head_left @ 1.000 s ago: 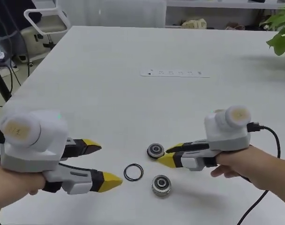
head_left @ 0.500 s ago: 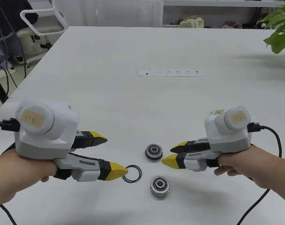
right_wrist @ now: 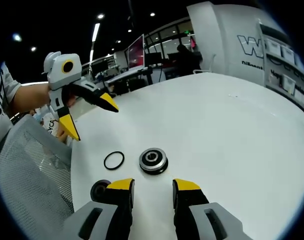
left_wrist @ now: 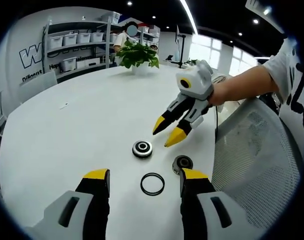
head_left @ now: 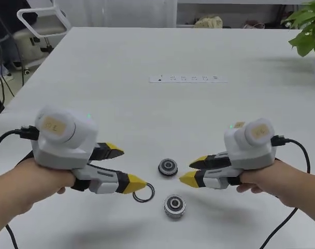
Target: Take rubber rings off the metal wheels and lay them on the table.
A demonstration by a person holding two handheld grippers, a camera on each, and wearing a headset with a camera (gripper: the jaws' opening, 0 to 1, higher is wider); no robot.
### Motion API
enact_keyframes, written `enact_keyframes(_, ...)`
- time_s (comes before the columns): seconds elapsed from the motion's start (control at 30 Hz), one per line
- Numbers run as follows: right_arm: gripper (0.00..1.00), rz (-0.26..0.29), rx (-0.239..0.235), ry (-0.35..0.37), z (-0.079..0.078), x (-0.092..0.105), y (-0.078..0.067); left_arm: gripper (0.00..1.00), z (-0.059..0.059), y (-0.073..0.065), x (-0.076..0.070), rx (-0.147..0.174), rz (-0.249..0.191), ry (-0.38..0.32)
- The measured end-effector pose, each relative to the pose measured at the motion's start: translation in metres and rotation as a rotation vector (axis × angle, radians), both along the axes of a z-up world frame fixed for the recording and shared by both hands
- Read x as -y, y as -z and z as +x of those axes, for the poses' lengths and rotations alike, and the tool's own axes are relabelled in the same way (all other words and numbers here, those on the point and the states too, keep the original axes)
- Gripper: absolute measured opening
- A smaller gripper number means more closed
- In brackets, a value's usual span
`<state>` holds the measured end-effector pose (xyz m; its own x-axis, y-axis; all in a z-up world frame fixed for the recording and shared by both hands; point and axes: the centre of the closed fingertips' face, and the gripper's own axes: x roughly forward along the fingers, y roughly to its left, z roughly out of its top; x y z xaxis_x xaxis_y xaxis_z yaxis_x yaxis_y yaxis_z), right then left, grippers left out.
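A loose black rubber ring (head_left: 143, 193) lies flat on the white table (head_left: 147, 114), near the front edge. Two metal wheels sit just right of it. One wheel (head_left: 168, 167) is a little farther back and the other (head_left: 174, 205) is nearer, and neither touches the ring. The left gripper (head_left: 132, 168) is held with its jaws spread wide and nothing between them. Its nearer yellow tip covers the ring's left edge in the head view, and I cannot tell if it touches. The right gripper (head_left: 188, 170) points left at the farther wheel, its jaws parted by a narrower gap and empty. A white power strip (head_left: 187, 79) lies mid-table, well beyond them. A leafy plant (head_left: 308, 36) stands at the far right, and a chair (head_left: 41, 21) at the far left.
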<state>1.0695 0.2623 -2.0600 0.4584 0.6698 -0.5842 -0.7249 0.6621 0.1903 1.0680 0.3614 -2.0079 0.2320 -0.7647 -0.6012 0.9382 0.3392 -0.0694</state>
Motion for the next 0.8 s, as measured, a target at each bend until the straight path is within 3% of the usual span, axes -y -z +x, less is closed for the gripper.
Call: enact_keyframes(0.8, 0.33, -0.038, 0.020, -0.041, 0.000, -0.004, 0.007, 0.49, 0.011, 0.015, 0.023, -0.015, 0.025, 0.043)
